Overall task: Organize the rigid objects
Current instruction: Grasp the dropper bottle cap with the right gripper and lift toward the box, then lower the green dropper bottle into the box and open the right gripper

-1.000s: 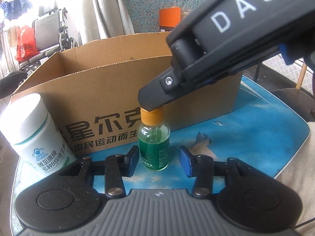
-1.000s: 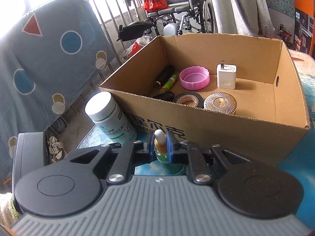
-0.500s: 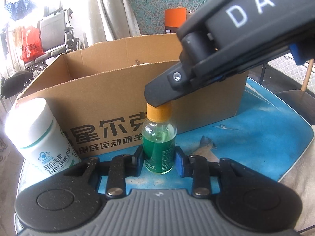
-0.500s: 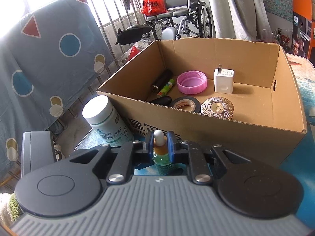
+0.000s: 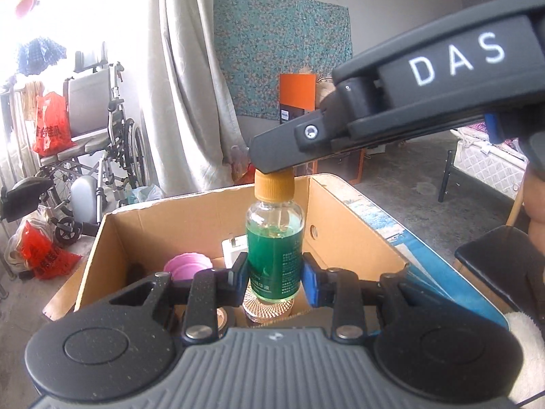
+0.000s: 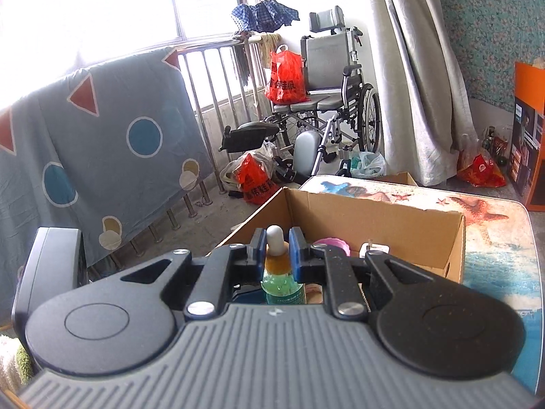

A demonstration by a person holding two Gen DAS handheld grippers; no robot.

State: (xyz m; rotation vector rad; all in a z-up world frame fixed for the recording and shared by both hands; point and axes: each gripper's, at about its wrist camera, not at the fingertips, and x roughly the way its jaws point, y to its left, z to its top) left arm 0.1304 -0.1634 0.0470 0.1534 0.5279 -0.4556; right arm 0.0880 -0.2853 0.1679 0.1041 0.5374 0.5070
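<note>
My left gripper [image 5: 275, 274] clamps the body of the green bottle [image 5: 274, 255] above the cardboard box [image 5: 340, 218]. My right gripper [image 6: 277, 250] comes from above and pinches its dropper top [image 6: 276, 238].

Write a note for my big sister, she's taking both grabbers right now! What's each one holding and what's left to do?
Left gripper: shut on the green dropper bottle's body.
Right gripper: shut on the same bottle at its top, by the orange cap.
The bottle is upright, held above the open cardboard box, not yet set down.
Already in the box: pink lid, white charger, round gold lid.
Left: lower the bottle into the box, then open both grippers.
</note>
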